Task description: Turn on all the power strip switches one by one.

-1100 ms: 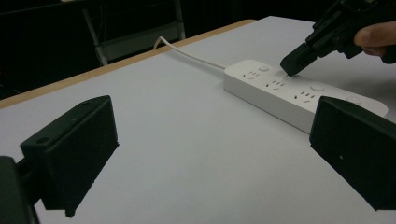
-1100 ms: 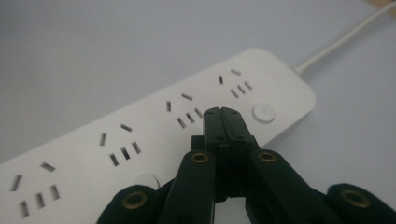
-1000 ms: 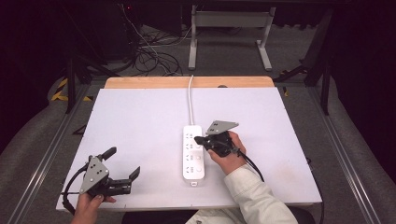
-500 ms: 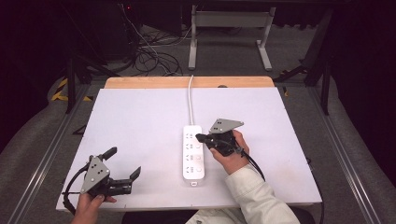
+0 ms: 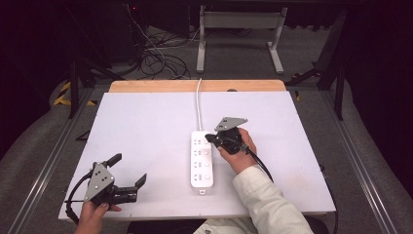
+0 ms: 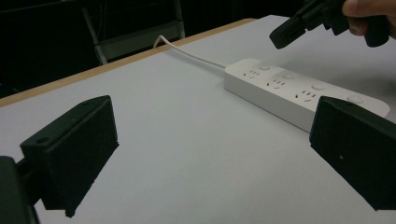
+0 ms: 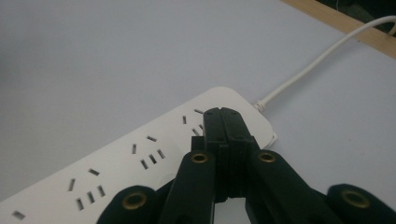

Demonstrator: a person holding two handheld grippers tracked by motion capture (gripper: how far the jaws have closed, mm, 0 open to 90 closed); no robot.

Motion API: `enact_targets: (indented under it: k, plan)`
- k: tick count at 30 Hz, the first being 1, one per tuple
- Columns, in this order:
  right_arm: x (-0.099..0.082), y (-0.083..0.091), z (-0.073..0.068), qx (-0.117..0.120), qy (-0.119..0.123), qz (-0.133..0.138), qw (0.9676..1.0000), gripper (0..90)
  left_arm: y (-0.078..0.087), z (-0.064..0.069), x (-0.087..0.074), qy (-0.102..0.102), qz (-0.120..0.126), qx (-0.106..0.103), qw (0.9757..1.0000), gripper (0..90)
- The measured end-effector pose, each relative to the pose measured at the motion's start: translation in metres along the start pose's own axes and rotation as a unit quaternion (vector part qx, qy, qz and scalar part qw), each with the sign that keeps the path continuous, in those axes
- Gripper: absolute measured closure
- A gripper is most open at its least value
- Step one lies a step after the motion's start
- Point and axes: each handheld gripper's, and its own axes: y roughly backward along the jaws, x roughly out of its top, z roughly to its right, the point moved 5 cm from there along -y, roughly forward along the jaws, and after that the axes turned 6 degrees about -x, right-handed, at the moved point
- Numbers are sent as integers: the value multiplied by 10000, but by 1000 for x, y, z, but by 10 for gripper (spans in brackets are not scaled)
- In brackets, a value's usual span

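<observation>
Your right gripper has crept toward the strip's cord end

The power strip (image 5: 202, 160) lies mid-tabletop, nearer the front edge. Your right gripper (image 5: 210, 138), jaws pressed together and empty, now hangs over its far socket; left gripper (image 5: 127, 171) stays wide open, empty, at the front-left corner.

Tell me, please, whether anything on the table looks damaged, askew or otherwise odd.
Nothing stands out. The power strip lies flat and intact on the table, its cord running off the far edge.
</observation>
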Motion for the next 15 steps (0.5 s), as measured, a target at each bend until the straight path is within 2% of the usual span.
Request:
enact_targets:
  k: [6,15]
  plan:
    - [-7,-14,6,71,-126,-183,9997,900,0,-1,0,-14,2,7,10000,12]
    - [-10,-25,6,135,-78,-294,9994,900,0,-1,0,-28,-10,9,10000,12]
